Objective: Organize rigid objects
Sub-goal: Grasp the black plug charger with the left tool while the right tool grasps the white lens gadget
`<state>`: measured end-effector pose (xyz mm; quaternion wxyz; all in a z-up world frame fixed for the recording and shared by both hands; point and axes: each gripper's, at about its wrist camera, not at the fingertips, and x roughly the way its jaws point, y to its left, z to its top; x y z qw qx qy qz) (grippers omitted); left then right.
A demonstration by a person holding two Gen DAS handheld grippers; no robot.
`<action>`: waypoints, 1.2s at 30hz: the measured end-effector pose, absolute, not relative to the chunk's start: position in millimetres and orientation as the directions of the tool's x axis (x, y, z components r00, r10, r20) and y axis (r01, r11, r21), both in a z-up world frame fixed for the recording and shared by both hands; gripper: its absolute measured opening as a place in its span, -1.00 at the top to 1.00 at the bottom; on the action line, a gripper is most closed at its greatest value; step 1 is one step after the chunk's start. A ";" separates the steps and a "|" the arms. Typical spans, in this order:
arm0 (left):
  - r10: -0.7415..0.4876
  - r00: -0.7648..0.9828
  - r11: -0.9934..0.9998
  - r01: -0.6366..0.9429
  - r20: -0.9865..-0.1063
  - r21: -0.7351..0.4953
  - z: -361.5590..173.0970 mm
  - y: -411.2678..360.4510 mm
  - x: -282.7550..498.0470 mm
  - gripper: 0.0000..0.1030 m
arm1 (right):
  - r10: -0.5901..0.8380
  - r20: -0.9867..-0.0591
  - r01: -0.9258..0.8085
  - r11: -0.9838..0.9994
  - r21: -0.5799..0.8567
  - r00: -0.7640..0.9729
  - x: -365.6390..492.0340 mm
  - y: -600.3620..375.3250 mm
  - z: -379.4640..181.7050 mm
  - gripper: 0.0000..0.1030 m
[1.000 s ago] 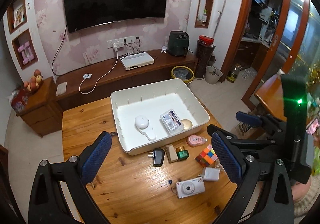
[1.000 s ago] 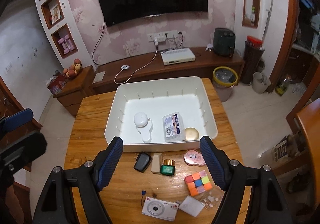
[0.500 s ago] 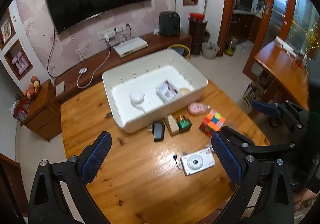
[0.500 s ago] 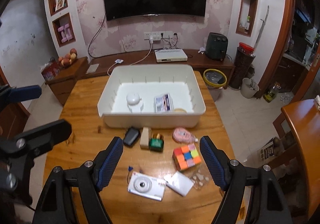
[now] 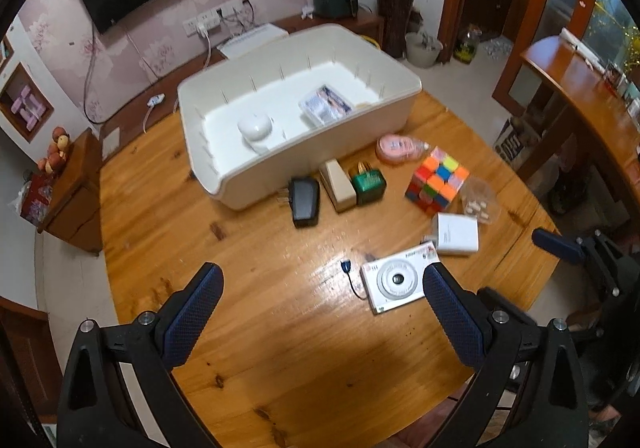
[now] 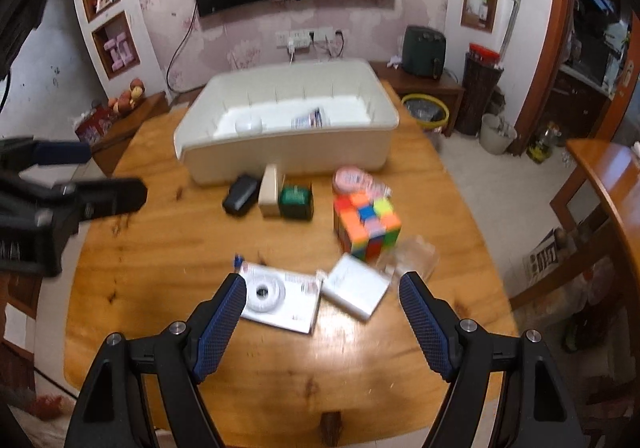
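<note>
Right gripper (image 6: 322, 302): jaws spread wide, empty, above white camera (image 6: 280, 298) on wooden table (image 6: 168, 248) | left gripper (image 5: 320, 306): likewise released | camera: judged rigid, light, smooth-cased, lens fragile; best pinched across long edges | destination: white bin (image 6: 288, 151)

Camera (image 5: 395, 281) print: red marks beside the lens, too small to read.
White adapter (image 5: 457, 234) label: grey lines, illegible.
Readable text: none.
</note>
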<state>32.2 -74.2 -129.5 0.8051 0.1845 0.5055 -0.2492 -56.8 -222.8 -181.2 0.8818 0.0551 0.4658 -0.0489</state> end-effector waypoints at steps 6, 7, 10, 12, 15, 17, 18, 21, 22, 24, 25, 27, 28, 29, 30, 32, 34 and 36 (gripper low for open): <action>-0.174 0.317 0.817 0.574 -0.932 0.043 -154.1 -74.7 36.9 -0.94 | -0.014 -0.845 0.097 0.994 0.045 0.534 -67.8 -210.4 -212.8 -0.55; -0.170 0.315 0.821 0.569 -0.934 0.043 -157.1 -74.9 38.6 -0.94 | -0.005 -0.849 0.086 0.995 0.047 0.528 -68.2 -207.0 -216.9 -0.55; -0.155 0.322 0.835 0.548 -0.934 0.051 -162.4 -72.1 45.4 -0.94 | 0.033 -0.853 0.055 0.996 0.072 0.521 -69.4 -198.3 -230.1 -0.55; -0.140 0.326 0.847 0.528 -0.935 0.058 -165.0 -69.0 52.3 -0.94 | 0.055 -0.855 0.049 0.994 0.094 0.516 -65.5 -194.8 -238.4 -0.55; -0.123 0.338 0.866 0.496 -0.933 0.065 -165.3 -64.1 63.2 -0.94 | 0.061 -0.862 0.061 0.992 0.106 0.503 -57.5 -189.9 -252.7 -0.55; -0.118 0.345 0.877 0.477 -0.931 0.065 -165.0 -60.0 69.2 -0.94 | 0.040 -0.861 0.061 0.995 0.082 0.506 -52.8 -184.9 -259.2 -0.55; -0.114 0.348 0.882 0.466 -0.931 0.066 -164.8 -57.4 72.2 -0.94 | 0.039 -0.858 0.049 0.996 0.074 0.512 -51.4 -181.9 -261.2 -0.55; -0.103 0.349 0.893 0.444 -0.931 0.068 -166.4 -50.3 75.6 -0.94 | 0.030 -0.844 -0.037 0.999 0.012 0.535 -46.5 -168.8 -263.3 -0.55; -0.099 0.347 0.897 0.437 -0.933 0.067 -167.6 -47.2 76.4 -0.94 | 0.020 -0.839 -0.079 0.997 -0.027 0.544 -44.4 -163.9 -263.6 -0.55; -0.095 0.340 0.903 0.425 -0.936 0.063 -170.2 -41.5 77.3 -0.94 | 0.018 -0.830 -0.162 0.983 -0.087 0.558 -40.4 -157.2 -264.2 -0.55; -0.091 0.337 0.907 0.418 -0.937 0.062 -172.4 -38.4 77.9 -0.94 | 0.024 -0.826 -0.211 0.971 -0.116 0.563 -36.6 -155.8 -264.7 -0.55; -0.086 0.330 0.912 0.405 -0.940 0.058 -175.6 -34.5 78.9 -0.94 | 0.029 -0.821 -0.289 0.943 -0.166 0.570 -32.4 -153.5 -265.0 -0.55; -0.084 0.324 0.916 0.398 -0.942 0.055 -177.7 -32.9 79.8 -0.94 | 0.040 -0.824 -0.340 0.921 -0.189 0.565 -29.6 -152.4 -266.2 -0.55; -0.083 0.319 0.919 0.391 -0.944 0.052 -179.7 -31.5 80.9 -0.94 | 0.045 -0.826 -0.379 0.902 -0.209 0.562 -27.1 -151.5 -267.3 -0.55; -0.083 0.316 0.920 0.389 -0.945 0.049 -181.1 -30.7 81.9 -0.94 | 0.053 -0.828 -0.420 0.879 -0.227 0.558 -24.8 -150.8 -269.1 -0.55; -0.085 0.306 0.920 0.390 -0.948 0.044 -184.3 -30.0 83.7 -0.94 | 0.069 -0.841 -0.498 0.831 -0.249 0.536 -19.4 -149.3 -273.8 -0.55; -0.087 0.296 0.917 0.396 -0.951 0.040 -187.7 -31.4 86.5 -0.94 | 0.095 -0.869 -0.565 0.793 -0.228 0.485 -10.7 -149.8 -280.8 -0.55; -0.091 0.287 0.912 0.408 -0.954 0.036 -191.4 -34.9 90.0 -0.94 | 0.118 -0.893 -0.614 0.764 -0.198 0.434 -3.3 -150.5 -286.2 -0.55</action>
